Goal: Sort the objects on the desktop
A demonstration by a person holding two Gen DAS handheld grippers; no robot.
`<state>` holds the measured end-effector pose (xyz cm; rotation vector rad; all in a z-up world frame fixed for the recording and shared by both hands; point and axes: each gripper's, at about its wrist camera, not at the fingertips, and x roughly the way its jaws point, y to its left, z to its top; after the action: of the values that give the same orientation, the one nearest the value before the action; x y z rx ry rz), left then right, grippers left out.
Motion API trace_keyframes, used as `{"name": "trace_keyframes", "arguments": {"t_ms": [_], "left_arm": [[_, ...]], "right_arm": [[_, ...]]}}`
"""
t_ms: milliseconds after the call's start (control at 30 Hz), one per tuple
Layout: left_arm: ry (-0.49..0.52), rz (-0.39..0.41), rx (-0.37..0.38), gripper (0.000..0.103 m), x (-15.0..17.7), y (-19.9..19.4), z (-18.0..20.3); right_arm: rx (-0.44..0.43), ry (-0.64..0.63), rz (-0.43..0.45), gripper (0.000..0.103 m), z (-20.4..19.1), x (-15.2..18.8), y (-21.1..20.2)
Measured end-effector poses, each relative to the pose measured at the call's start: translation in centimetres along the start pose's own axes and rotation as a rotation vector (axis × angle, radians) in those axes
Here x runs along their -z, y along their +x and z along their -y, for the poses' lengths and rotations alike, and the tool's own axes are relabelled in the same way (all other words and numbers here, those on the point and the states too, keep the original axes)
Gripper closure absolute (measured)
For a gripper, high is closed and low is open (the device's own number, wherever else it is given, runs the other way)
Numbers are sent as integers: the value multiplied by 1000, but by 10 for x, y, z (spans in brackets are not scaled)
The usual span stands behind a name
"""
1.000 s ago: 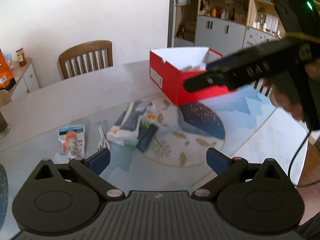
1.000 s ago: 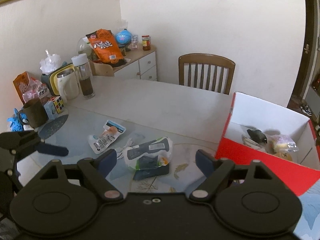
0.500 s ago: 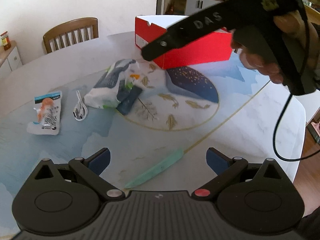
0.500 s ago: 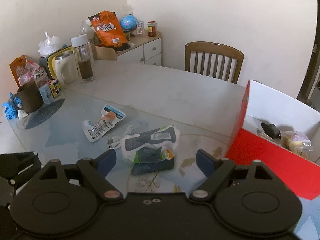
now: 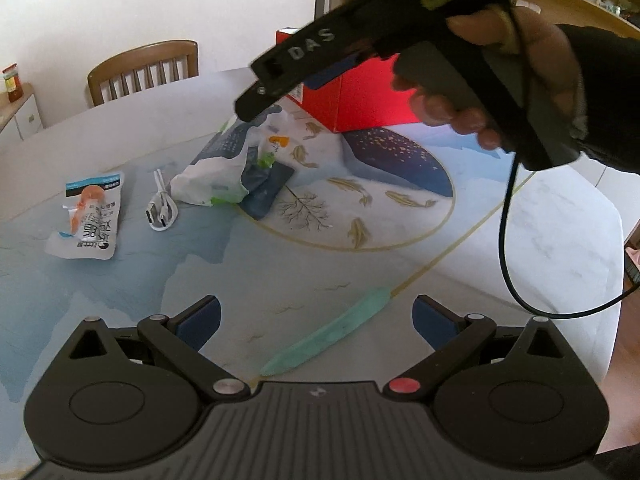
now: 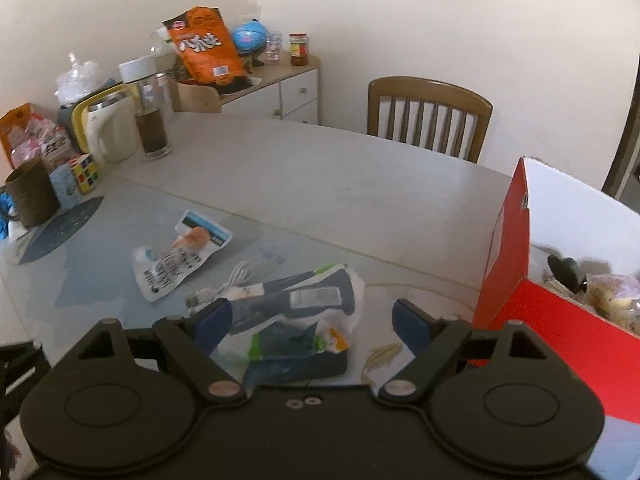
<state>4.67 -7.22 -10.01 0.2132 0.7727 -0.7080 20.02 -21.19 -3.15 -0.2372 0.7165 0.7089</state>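
Both grippers have sunk toward the table | right gripper nearer, jaws wide, empty, over white-and-blue packet mid-table, long axis across the jaws | left gripper wide, empty, well back | red box right.

On the worktop I count two snack packets, one white cable and one red box. At ten o'clock stand one mug and one puzzle cube; one chair at twelve.
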Motion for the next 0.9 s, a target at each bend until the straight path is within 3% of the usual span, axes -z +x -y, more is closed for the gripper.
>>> {"name": "trace_keyframes", "arguments": {"t_ms": [267, 533, 767, 900], "left_arm": [[31, 38, 21, 2, 3, 4, 1], [33, 15, 28, 30, 12, 10, 0], [54, 32, 11, 33, 17, 9, 2], [89, 41, 2, 41, 19, 8, 7]], "right_arm": [[22, 28, 5, 16, 6, -5, 24], [30, 90, -23, 16, 16, -2, 48], [18, 104, -50, 16, 17, 4, 57], [11, 93, -75, 17, 13, 9, 61]]}}
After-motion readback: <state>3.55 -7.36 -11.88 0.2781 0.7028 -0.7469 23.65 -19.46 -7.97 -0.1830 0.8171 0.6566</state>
